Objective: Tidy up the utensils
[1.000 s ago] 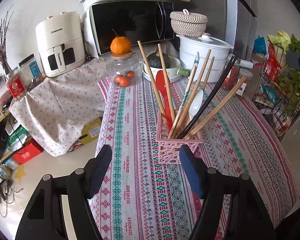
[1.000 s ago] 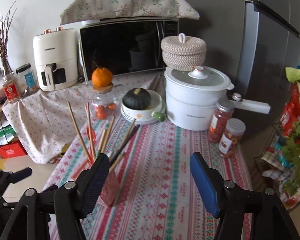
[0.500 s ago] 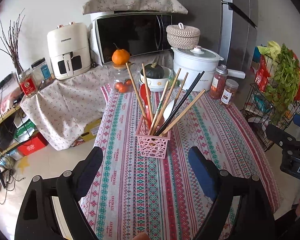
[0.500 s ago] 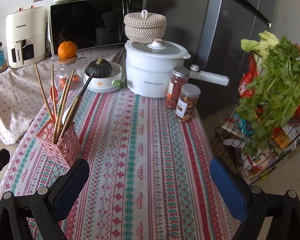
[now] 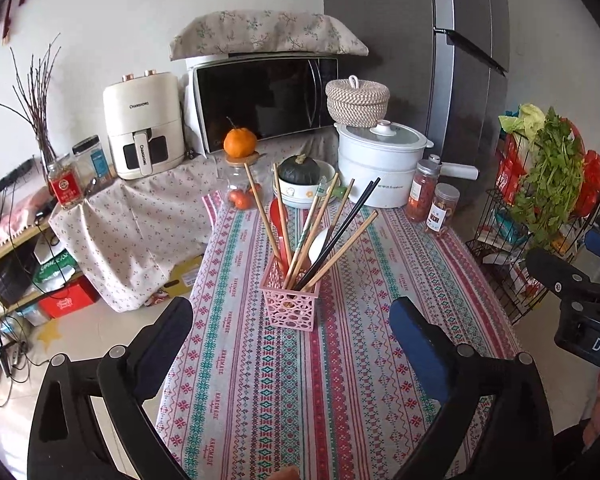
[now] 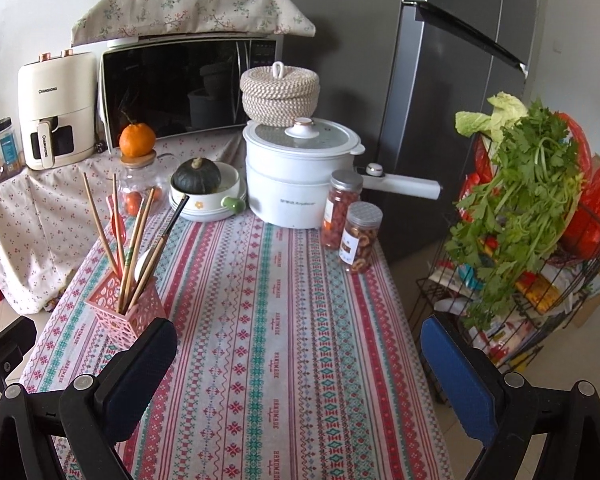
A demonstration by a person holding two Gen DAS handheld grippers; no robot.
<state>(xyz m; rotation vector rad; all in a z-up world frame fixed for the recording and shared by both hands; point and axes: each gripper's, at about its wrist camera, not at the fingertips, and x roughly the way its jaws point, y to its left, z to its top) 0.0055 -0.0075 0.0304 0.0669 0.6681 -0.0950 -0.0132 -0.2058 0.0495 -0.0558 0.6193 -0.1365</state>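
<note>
While both the left gripper [image 5: 290, 334] and right gripper [image 6: 298, 350] are hanging released and empty, the leaning chopsticks [image 5: 332, 232] ahead of the jaws are risking tipping the pink holder [image 5: 290, 304].

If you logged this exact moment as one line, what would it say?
left gripper: open, empty | right gripper: open, empty | utensils: upright in pink holder | on table

bare cloth [image 6: 284, 320] ahead, holder [image 5: 292, 304] mid-table, jars [image 6: 350, 228] behind
</note>
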